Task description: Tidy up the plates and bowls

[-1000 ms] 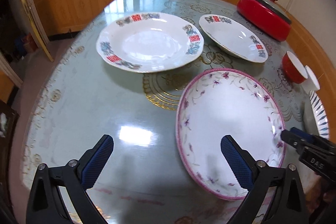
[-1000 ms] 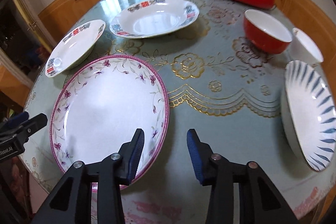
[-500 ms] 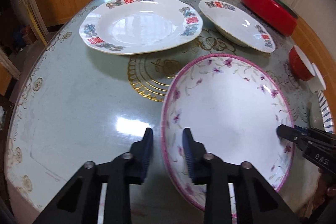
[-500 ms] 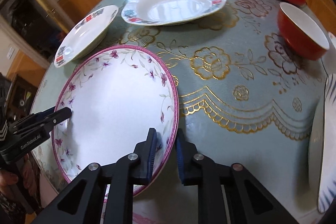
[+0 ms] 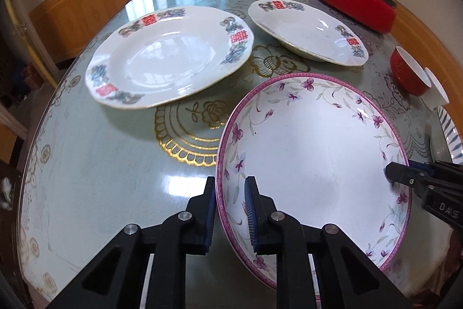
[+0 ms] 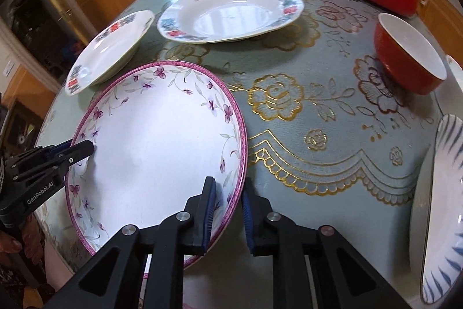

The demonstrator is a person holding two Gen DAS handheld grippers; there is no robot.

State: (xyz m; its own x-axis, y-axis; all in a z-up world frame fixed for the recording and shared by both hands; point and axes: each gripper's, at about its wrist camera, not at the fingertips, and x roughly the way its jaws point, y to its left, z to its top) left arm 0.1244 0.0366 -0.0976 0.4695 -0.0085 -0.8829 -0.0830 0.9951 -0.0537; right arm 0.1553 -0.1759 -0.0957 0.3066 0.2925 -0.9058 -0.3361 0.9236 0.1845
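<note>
A round table (image 5: pixel 95 173) under a pale green, gold-patterned cloth carries the dishes. Near its front edge sits a large white plate with a pink rim and purple flowers (image 5: pixel 312 161), gripped from both sides. The left gripper (image 5: pixel 230 210) is closed on its left rim, one pad inside and one outside; the right gripper (image 6: pixel 227 210) pinches the opposite rim likewise. Behind lie two white plates with red-and-blue motifs (image 5: pixel 170 55) (image 5: pixel 306 31), and a red bowl with white inside (image 6: pixel 408 68) stands to the right.
</note>
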